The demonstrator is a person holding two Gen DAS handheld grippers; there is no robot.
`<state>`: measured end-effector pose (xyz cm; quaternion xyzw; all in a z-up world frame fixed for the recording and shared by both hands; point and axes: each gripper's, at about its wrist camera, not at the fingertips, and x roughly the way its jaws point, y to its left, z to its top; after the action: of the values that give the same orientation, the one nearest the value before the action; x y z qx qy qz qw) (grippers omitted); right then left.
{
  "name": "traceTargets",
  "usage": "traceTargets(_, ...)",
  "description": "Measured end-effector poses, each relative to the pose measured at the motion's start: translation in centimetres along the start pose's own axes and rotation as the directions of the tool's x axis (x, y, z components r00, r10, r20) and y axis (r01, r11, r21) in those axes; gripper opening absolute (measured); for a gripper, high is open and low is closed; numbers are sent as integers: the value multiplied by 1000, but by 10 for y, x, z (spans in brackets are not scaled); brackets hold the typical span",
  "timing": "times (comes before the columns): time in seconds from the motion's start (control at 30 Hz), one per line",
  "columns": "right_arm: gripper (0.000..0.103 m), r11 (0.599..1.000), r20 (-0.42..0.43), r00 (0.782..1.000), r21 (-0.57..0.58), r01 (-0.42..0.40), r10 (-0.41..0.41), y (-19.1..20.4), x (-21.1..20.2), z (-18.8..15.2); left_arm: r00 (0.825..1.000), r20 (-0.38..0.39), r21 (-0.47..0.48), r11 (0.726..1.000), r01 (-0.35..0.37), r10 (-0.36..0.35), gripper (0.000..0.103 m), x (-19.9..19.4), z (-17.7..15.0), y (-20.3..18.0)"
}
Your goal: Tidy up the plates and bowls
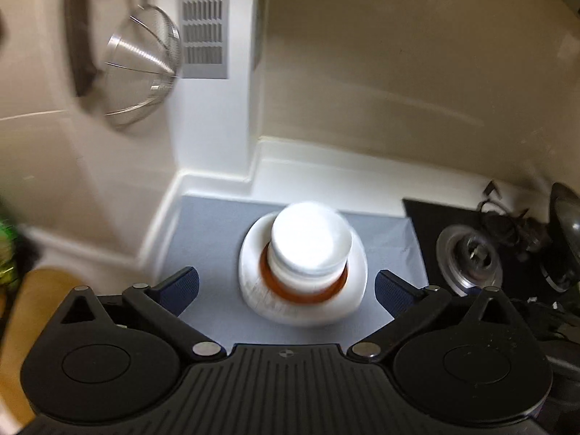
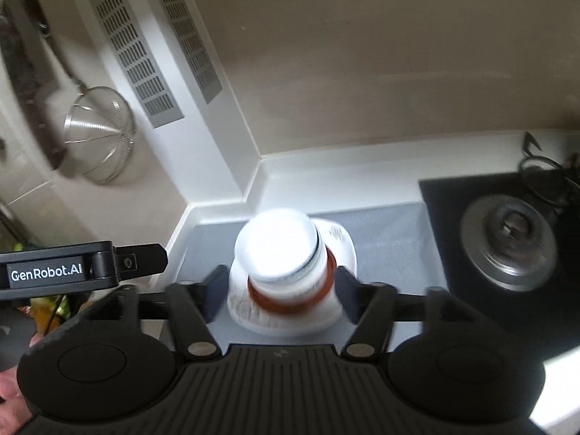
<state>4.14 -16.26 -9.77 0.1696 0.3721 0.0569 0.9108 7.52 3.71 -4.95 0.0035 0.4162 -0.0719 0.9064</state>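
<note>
A blurred white stack of dishes (image 1: 308, 264) stands on a grey mat (image 1: 206, 232) in the counter's corner: upturned white bowls on top, an orange-rimmed piece under them, a wider white dish at the bottom. My left gripper (image 1: 288, 286) hangs above its near side, open, fingers wide on either side and touching nothing. In the right wrist view the same stack (image 2: 282, 253) shows between the fingers of my right gripper (image 2: 282, 291), which is open, its pads off the dishes. The left gripper's body (image 2: 47, 272) juts in from the left.
A metal strainer (image 1: 145, 69) hangs on the left wall beside vent grilles (image 1: 203, 18). A black hob with a burner (image 1: 469, 266) lies right of the mat. A tan board (image 1: 36, 308) and green packaging (image 1: 5, 253) are at the left edge. A hand (image 2: 11, 398) shows low left.
</note>
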Motion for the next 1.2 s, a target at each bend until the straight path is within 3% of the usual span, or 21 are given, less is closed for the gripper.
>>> traceTargets(0.17,92,999,-24,1000,-34,16,-17,-7,-61,-15,997,21,-10,997,-80,80,103,-59,-23,-34)
traceTargets(0.3,94,998,-24,999,-59,36,-38,-21,-94,-27,996,15,17,996,-85,85,103,-90,-37,-63)
traceTargets(0.47,94,997,-71,996,-54,48,-51,-34,-124,-35,989,29,88,985,-150,148,103,-115,-55,-104)
traceTargets(0.6,94,991,-38,995,-110,82,-87,-36,-151,-39,986,31,76,983,-166,165,103,-134,-65,-121)
traceTargets(0.83,94,994,-46,998,-96,42,-46,-47,-168,-46,975,38,74,973,-220,218,103,-154,-79,-137)
traceTargets(1.2,94,995,-66,997,-96,26,-33,-52,-176,-60,973,6,84,970,-229,229,103,-161,-91,-145)
